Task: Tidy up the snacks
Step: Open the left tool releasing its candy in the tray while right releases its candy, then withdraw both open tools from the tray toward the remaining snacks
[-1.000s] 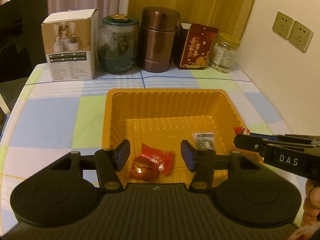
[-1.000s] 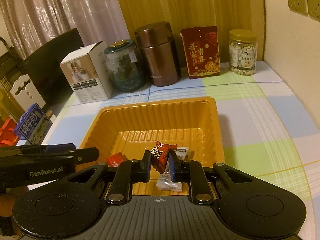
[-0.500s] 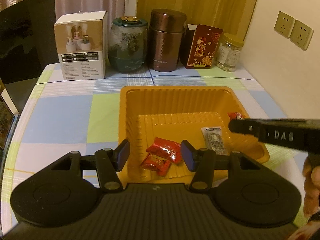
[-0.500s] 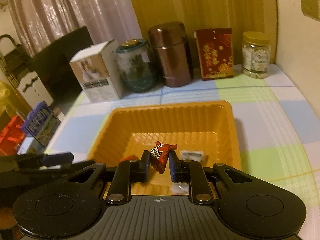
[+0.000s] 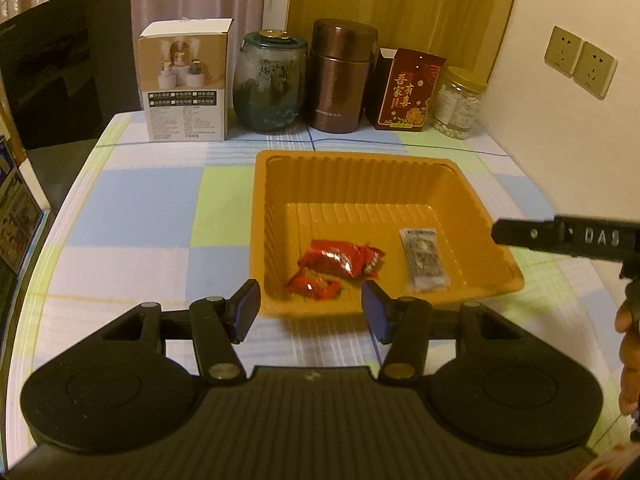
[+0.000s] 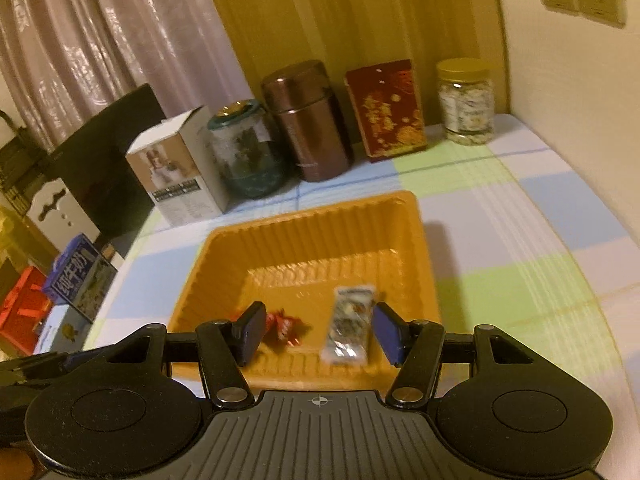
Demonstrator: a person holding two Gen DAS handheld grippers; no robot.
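Note:
An orange plastic tray [image 5: 360,176] sits mid-table; it also shows in the right wrist view [image 6: 312,232]. Inside lie two red candy packets [image 5: 340,258] [image 5: 314,284] and a clear wrapped snack [image 5: 424,258]. The right wrist view shows a red candy [image 6: 286,326] and the clear snack [image 6: 348,326] in the tray. My left gripper [image 5: 310,312] is open and empty just before the tray's near rim. My right gripper [image 6: 318,334] is open and empty above the tray's near edge; its side shows in the left wrist view [image 5: 568,236].
Along the back stand a white box [image 5: 186,80], a glass jar [image 5: 270,82], a brown canister [image 5: 342,76], a red carton [image 5: 408,92] and a jar of white snacks [image 5: 460,104]. A wall is on the right. A dark chair [image 5: 60,60] stands left.
My right gripper opened and dropped its red candy into the tray. My left gripper drew back from over the tray to in front of its near rim.

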